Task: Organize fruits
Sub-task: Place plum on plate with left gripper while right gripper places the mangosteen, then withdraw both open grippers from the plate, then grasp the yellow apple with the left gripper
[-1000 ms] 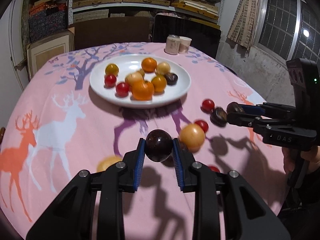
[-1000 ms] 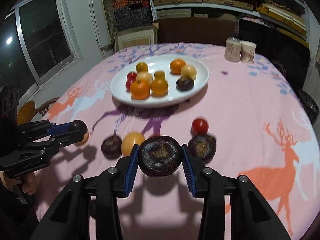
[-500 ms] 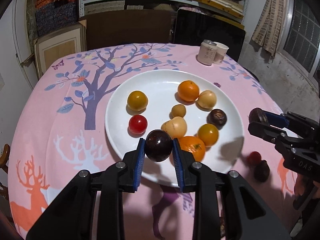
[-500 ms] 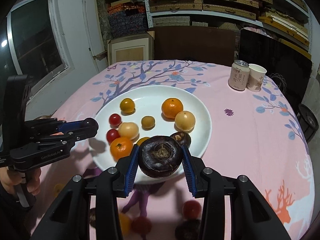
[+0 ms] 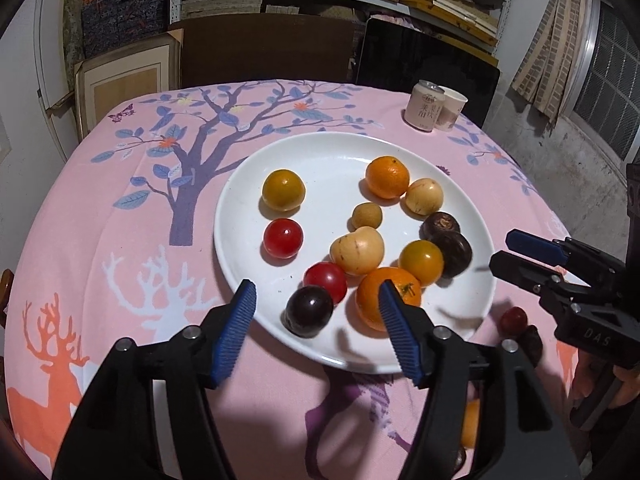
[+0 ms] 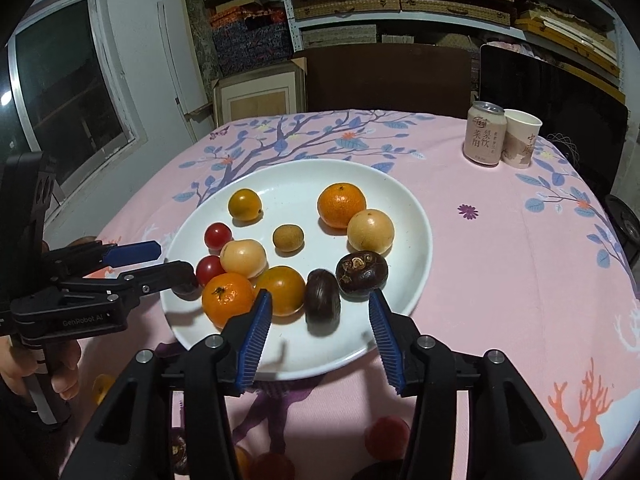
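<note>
Hovering over the near rim of the white plate (image 5: 240,184), the left gripper (image 5: 316,316) has its blue-padded fingers spread wide with nothing between the pads. A dark plum (image 5: 309,311) lies on the plate in the gap between those fingers, a little nearer the left one and touching neither. Just beyond it sits a red tomato (image 5: 325,280), and right beside the right finger rests an orange (image 5: 386,298).

The right gripper (image 6: 320,326) is likewise spread apart and empty, held above the plate's (image 6: 416,216) near edge. A dark brown oval fruit (image 6: 322,302) lies on the plate between its fingers, just ahead of the tips, and a round dark chestnut-like fruit (image 6: 362,272) sits just past the right fingertip. An amber fruit (image 6: 282,289) rests close to the left fingertip.

More fruit lies on the pink tablecloth (image 6: 500,240) below and behind both grippers, partly hidden. Far ahead and to the right stand a can (image 6: 484,134) and a paper cup (image 6: 520,138).
</note>
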### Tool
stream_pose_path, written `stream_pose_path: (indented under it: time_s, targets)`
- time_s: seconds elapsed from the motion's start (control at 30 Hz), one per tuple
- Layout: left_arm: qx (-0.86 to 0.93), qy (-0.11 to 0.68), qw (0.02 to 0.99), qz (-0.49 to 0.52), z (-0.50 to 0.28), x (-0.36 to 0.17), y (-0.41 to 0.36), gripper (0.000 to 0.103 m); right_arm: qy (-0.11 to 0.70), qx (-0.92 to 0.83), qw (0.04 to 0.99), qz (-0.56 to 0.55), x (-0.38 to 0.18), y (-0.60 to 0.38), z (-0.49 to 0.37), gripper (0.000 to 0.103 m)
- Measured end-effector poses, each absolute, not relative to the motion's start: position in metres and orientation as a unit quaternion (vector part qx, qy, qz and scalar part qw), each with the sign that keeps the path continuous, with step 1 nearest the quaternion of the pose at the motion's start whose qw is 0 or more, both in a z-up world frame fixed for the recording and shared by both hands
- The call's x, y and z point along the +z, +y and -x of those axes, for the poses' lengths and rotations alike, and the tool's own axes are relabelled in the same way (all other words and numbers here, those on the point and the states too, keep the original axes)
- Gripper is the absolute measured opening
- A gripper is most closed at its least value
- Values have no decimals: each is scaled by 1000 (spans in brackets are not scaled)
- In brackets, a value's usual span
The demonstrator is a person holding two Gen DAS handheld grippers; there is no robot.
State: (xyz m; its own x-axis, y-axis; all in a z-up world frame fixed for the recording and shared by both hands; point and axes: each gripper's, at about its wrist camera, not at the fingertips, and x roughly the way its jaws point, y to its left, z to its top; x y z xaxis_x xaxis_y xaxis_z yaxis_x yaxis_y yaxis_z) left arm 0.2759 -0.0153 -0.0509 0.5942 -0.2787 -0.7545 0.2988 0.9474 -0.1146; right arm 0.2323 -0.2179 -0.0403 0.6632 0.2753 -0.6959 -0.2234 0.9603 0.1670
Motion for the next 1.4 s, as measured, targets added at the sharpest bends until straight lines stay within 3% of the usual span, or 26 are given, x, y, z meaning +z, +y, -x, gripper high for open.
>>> stream_pose_path:
  time_s: [0.33,0.57,1.0,1.1,1.4]
  targets:
    - [-182,403,896,-49,-197,-40,-17,69,384,139,911,-57,-33,-232,-176,53]
    - [-163,399,897,-97,-135,-60,-8,71,398,140,902,-93,-53,-251,-122,58]
    - [-111,439,887,-87,-133,-103,11,71,400,139,900,-104,-66,-253,-59,58]
    - [-116,446,884,-78,-136,-104,13,48,398,134,902,-100,-66,-254,-56,58]
    - [-119,426,894,-66,-130,-98,15,43,408,126,899,-98,-75,-256,-56,58]
